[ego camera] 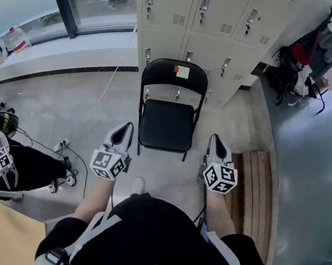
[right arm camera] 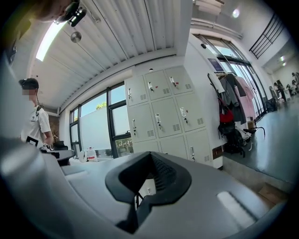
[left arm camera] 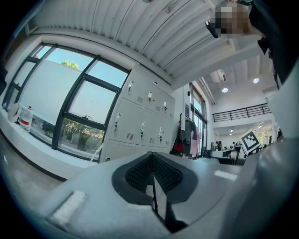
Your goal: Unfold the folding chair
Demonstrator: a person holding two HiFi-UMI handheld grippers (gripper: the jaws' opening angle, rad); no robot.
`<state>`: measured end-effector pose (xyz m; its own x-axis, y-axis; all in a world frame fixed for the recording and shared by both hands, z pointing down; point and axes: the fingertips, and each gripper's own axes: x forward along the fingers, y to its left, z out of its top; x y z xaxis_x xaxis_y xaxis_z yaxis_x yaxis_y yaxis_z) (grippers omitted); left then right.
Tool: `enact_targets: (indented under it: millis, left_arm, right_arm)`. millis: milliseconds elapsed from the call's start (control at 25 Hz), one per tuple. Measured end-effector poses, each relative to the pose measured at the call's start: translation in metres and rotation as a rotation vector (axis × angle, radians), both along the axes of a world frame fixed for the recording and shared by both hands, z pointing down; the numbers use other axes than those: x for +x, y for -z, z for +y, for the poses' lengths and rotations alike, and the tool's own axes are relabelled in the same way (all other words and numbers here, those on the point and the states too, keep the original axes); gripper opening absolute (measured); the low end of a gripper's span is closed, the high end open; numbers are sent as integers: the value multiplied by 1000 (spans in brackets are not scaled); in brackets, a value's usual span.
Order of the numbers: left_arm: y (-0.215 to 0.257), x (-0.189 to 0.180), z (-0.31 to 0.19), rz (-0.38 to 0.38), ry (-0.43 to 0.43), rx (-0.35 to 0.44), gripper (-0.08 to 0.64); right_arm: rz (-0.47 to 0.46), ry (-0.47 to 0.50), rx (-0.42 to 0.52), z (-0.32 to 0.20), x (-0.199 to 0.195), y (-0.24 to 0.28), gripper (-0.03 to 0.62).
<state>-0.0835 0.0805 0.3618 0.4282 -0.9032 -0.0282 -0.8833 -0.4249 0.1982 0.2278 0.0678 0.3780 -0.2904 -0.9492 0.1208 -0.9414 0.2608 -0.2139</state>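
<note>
The black folding chair (ego camera: pixel 169 108) stands unfolded on the floor in front of the lockers, its seat flat and its back upright, with a small label on the backrest. My left gripper (ego camera: pixel 124 130) hangs shut and empty just left of the seat's front corner, apart from the chair. On the other side my right gripper (ego camera: pixel 215 141) is also shut with nothing in it, beside the seat's right edge. In the left gripper view the left gripper (left arm camera: pixel 153 179) has its dark pads pressed together. The right gripper (right arm camera: pixel 142 186) in its own view is closed the same way. The chair is hidden in both gripper views.
Grey lockers (ego camera: pixel 199 16) stand behind the chair. A wooden bench (ego camera: pixel 255 191) lies along the floor at the right. A window sill (ego camera: pixel 60 51) with a bottle (ego camera: pixel 16 38) runs along the left. Another person (ego camera: pixel 1 157) with marker cubes sits at the lower left near floor cables. Clothes and bags (ego camera: pixel 297 62) hang at the right.
</note>
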Motion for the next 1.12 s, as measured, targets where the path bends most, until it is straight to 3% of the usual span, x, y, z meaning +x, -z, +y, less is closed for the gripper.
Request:
enact_targets:
  millis: [320, 1120]
  left_arm:
    - [9, 9, -18, -6, -51, 33, 0]
    - [13, 2, -47, -6, -73, 55, -1]
  right_arm:
    - [53, -26, 32, -3, -3, 12, 3]
    - [53, -45, 51, -22, -14, 15, 3]
